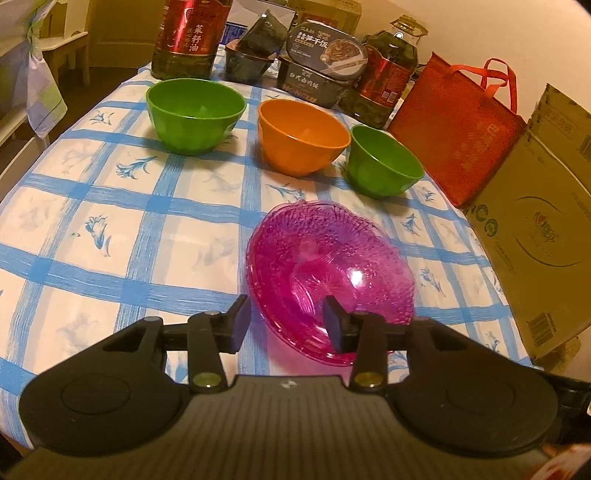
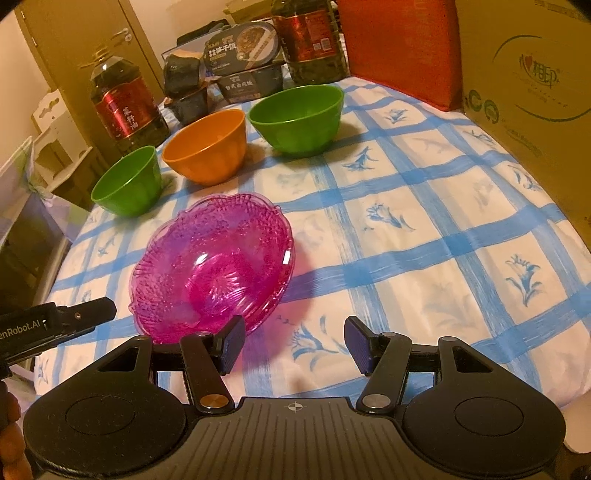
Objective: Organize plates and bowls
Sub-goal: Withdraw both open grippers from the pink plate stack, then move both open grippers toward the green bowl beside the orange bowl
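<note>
A pink see-through plate (image 1: 328, 280) lies on the blue-checked tablecloth (image 1: 129, 229). My left gripper (image 1: 286, 326) is open, and the plate's near rim sits between its fingers without either pad pressing on it. Behind the plate stand a green bowl (image 1: 195, 114), an orange bowl (image 1: 303, 136) and a second green bowl (image 1: 384, 166). In the right wrist view my right gripper (image 2: 295, 343) is open over bare cloth with nothing between its fingers. Its left finger is just beside the pink plate (image 2: 214, 266). The same row of bowls appears there: green bowl (image 2: 127, 182), orange bowl (image 2: 207, 146), green bowl (image 2: 295, 118).
Two oil bottles (image 1: 188, 33) (image 1: 388, 70), stacked food boxes (image 1: 321, 62) and a dark pouch (image 1: 255, 48) line the table's back. A red bag (image 1: 454, 125) and a cardboard box (image 1: 535, 229) wall off the right side. The table drops off at the left edge.
</note>
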Demonstrator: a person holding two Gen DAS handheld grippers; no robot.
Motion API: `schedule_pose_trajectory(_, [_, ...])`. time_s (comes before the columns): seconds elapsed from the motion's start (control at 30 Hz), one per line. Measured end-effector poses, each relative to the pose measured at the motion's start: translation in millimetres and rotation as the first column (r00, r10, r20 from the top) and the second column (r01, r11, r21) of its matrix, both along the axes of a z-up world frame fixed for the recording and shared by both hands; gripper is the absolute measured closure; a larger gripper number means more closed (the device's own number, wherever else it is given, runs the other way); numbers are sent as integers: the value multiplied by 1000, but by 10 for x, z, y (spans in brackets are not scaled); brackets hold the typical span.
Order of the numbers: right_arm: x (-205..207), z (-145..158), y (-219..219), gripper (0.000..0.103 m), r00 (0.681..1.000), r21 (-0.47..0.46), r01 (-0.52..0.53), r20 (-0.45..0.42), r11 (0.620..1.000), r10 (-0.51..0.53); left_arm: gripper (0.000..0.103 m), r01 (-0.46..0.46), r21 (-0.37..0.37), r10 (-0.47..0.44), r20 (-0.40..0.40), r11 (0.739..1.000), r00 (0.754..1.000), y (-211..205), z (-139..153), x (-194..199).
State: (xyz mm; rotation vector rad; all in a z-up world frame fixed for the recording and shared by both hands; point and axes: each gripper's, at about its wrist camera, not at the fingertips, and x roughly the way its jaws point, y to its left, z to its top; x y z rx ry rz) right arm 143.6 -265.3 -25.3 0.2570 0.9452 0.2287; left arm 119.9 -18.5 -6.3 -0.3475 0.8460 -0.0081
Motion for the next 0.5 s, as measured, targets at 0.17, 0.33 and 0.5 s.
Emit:
schedule_pose_trajectory(0.17, [-9,14,-44,44,1000,1,13,1,1000,-13,59,5,-13,-5,-2,1000,1000,-17,14,34])
schedule_pose_trajectory(0.33, [-3,22,-71,44,1000,4,21,1,1000,-21,53,10,-18,-10,3,1000,1000,-36,44,75])
schedule_pose_trajectory(0.5, [11,23,-93,44,1000,5,25,1,1000,-25,50,10,-21,-10,4,1000,1000,-63,75,132])
